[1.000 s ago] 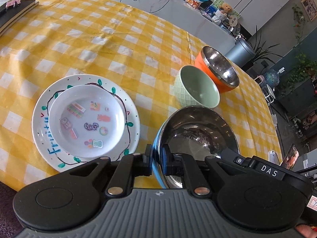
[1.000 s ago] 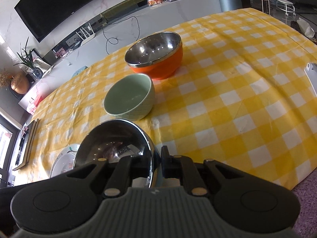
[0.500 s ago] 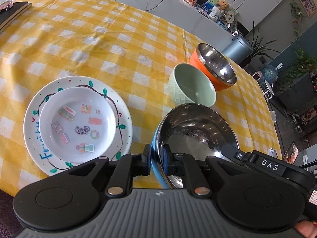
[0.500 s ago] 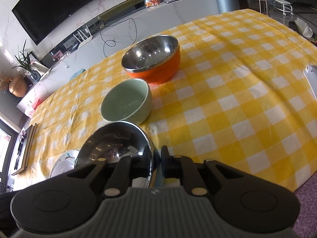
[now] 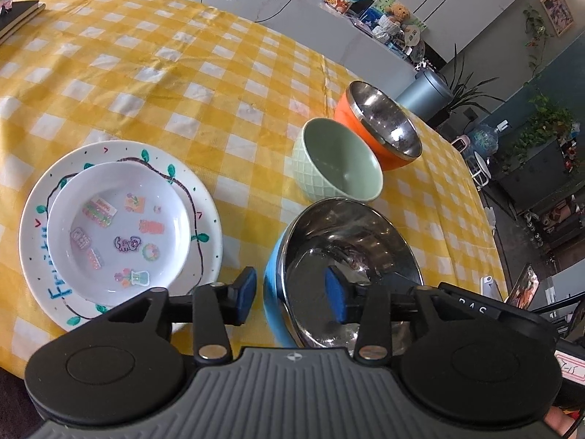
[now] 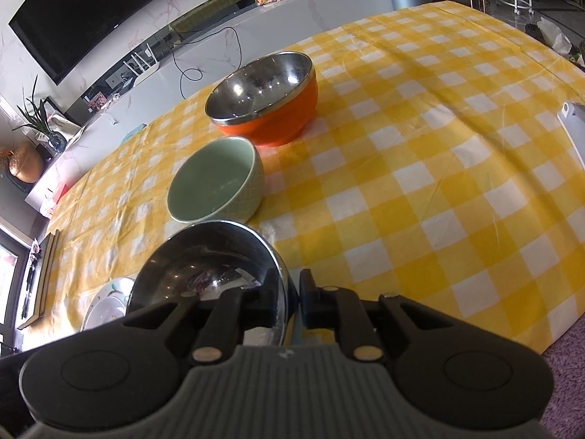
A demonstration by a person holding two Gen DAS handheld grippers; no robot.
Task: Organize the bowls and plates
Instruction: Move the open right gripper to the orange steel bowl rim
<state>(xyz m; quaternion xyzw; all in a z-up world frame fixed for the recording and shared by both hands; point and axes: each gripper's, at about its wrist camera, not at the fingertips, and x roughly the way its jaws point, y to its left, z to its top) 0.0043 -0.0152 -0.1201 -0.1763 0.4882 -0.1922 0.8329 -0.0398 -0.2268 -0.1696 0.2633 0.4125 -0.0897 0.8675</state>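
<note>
A blue bowl with a steel inside [image 5: 351, 248] [image 6: 204, 267] stands on the yellow checked tablecloth [image 5: 182, 73], nearest to me. My left gripper [image 5: 290, 294] straddles its left rim; the jaws are opening and stand wide, with neither pad touching the rim. My right gripper [image 6: 289, 296] still pinches the bowl's right rim, one finger inside and one outside, its jaws just starting to open. Behind the blue bowl come a green bowl [image 5: 340, 161] [image 6: 215, 183] and an orange steel-lined bowl [image 5: 384, 124] [image 6: 263, 87]. To the left, a small white dish [image 5: 117, 230] lies on a painted plate [image 5: 33, 226].
Dark flat books [image 5: 18, 18] lie at the table's far left corner. A white device [image 6: 574, 128] rests by the right edge. The table's front edge runs just under both grippers. Beyond the table stand a white counter [image 6: 292, 11] and a grey bin [image 5: 424, 91].
My left gripper's jaws have swung apart off the blue bowl's rim. The right gripper keeps its place on the rim, its fingers barely wider. The bowl has not moved.
</note>
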